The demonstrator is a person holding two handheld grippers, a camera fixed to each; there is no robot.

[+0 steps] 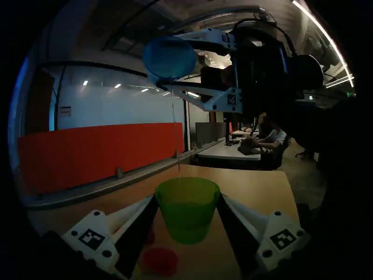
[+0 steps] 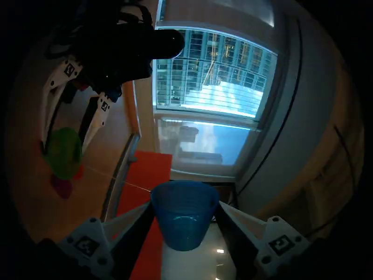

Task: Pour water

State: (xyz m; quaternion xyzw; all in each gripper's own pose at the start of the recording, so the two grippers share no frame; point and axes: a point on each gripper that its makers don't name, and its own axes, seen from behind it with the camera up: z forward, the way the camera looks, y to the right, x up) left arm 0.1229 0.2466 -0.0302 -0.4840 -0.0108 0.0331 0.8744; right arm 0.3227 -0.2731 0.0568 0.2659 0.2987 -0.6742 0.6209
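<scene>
In the left gripper view my left gripper [image 1: 188, 212] is shut on a green cup [image 1: 187, 208], held upright above the wooden table [image 1: 261, 186]. Above it my right gripper [image 1: 179, 65] holds a blue cup [image 1: 169, 58] tipped on its side, and a thin stream of water [image 1: 175, 130] falls from it into the green cup. In the right gripper view the right gripper [image 2: 185, 219] is shut on the blue cup [image 2: 184, 213], with a little water at its bottom. The left gripper [image 2: 65, 149] and the green cup [image 2: 63, 152] appear at the left, linked by the thin stream [image 2: 112, 177].
A red cup [image 1: 160, 260] and another small red thing [image 1: 149, 237] lie on the table under the left gripper. An orange wall panel [image 1: 93, 151] runs along the left. People sit at desks [image 1: 233, 151] farther back. A large window [image 2: 214, 79] faces the right gripper.
</scene>
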